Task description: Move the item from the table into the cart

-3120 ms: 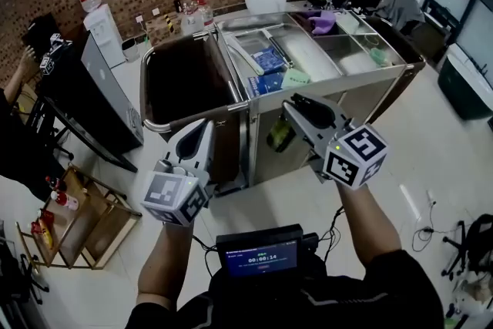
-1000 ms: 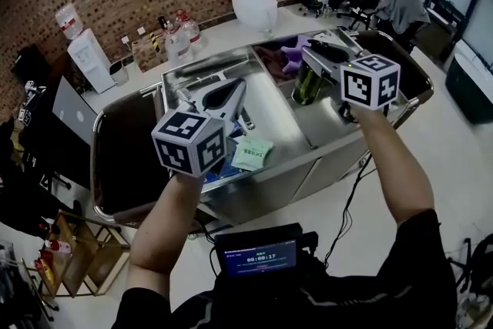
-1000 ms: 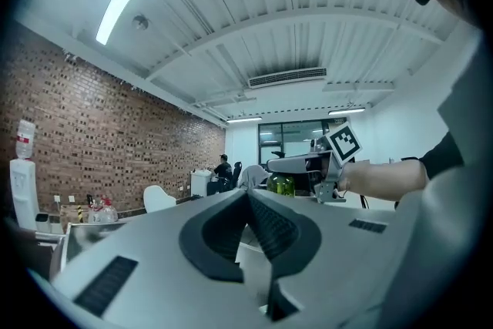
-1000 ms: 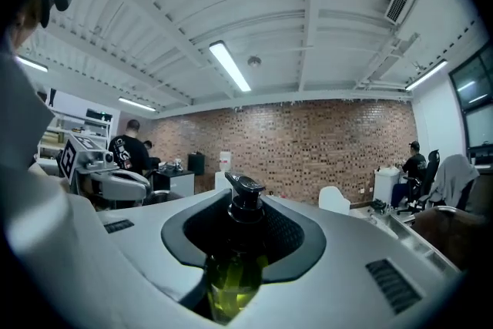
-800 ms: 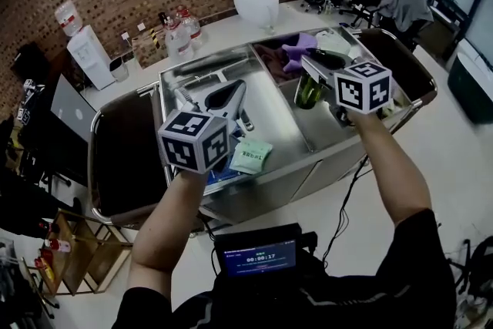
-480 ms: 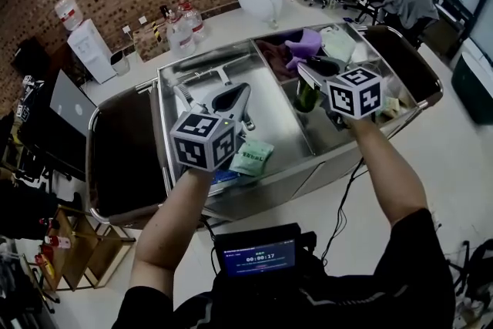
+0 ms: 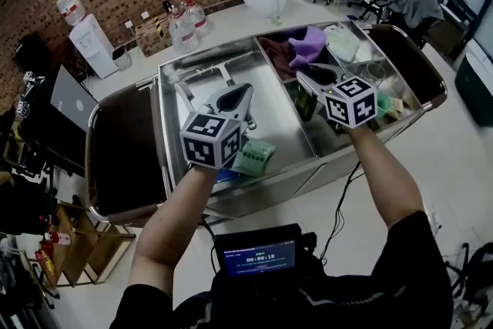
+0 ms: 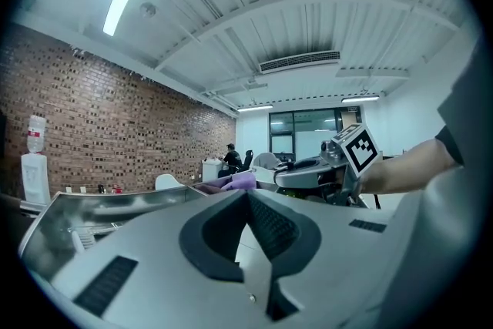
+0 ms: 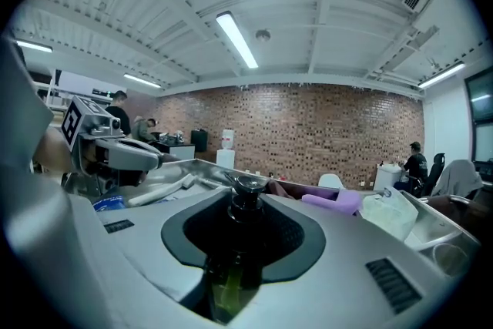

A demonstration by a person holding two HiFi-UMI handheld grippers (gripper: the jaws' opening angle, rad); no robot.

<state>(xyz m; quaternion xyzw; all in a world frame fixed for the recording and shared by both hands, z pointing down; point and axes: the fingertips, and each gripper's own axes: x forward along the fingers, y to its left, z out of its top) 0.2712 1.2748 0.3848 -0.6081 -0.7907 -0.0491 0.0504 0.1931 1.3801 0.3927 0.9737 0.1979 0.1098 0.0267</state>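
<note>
A long steel cart (image 7: 296, 179) fills the middle of the head view, its top split into open trays. A dark bin (image 7: 123, 158) sits at its left end. Both grippers are held out over the trays, well apart from each other.

The left gripper (image 8: 248, 200) hangs over the middle tray. Its jaws are pressed together with nothing between them.

The right gripper (image 9: 243, 231) is over the right-hand tray and is clamped on a green bottle (image 9: 229, 273). The bottle's black cap (image 9: 245, 187) sticks up between the pads. From the head view the bottle (image 7: 306, 100) hangs under that gripper, inside the cart's outline (whether its base touches the tray floor I cannot tell).

A purple cloth (image 7: 308, 42) lies in the far tray beyond the bottle. A clear plastic bag (image 7: 343, 42) lies just beside the cloth. A green packet (image 7: 254, 158) rests at the near edge of the middle tray, just beside the left gripper's marker cube (image 7: 209, 139).
</note>
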